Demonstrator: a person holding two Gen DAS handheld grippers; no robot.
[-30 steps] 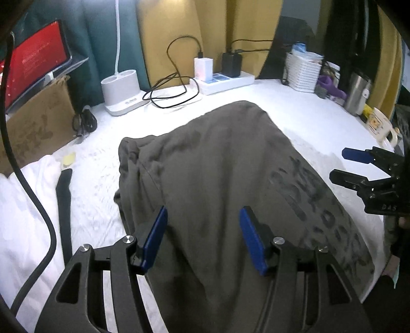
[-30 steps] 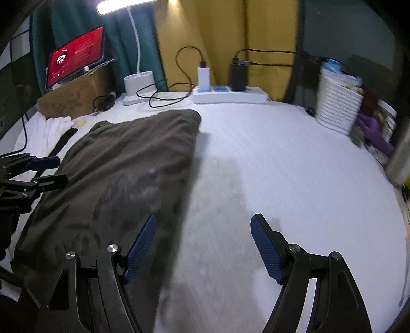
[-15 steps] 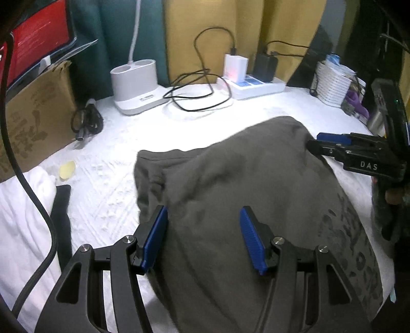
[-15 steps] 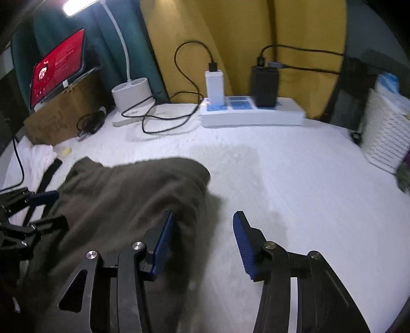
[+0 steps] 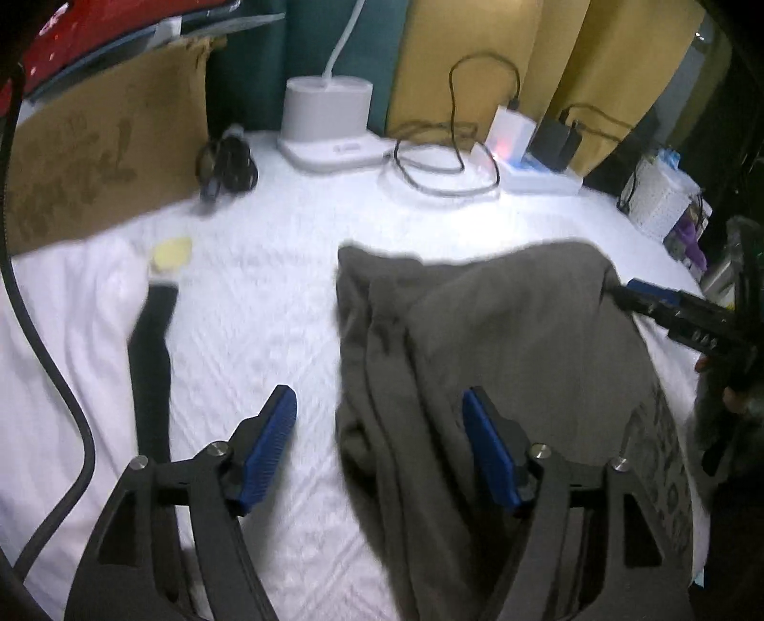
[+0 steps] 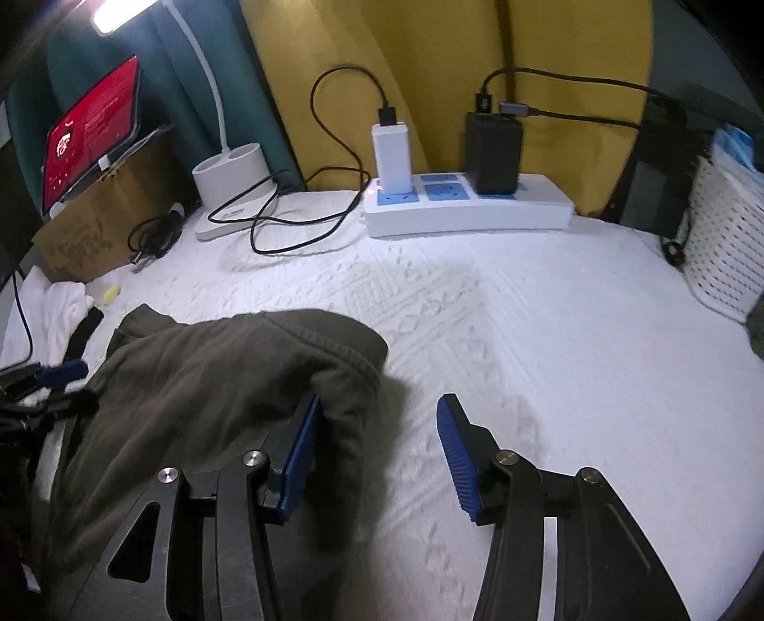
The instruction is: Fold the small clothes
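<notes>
Straddling shirt (image 5: 501,344) edges w/ both claws spread, L (image 5: 379,451) just widened, R (image 6: 377,456) at far corner; should pinch all layers before folding.

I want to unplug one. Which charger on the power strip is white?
The white charger at the strip's left end; the black charger stands to its right.

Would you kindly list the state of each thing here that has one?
Shirt: partly folded, far edge bunched.
Left gripper: open, astride the shirt's left edge; jaws just widened.
Right gripper: open, shirt's corner between its pads, not pinched.
Lamp: lit.
Tablet: screen on.
Power strip: two chargers plugged in.
</notes>
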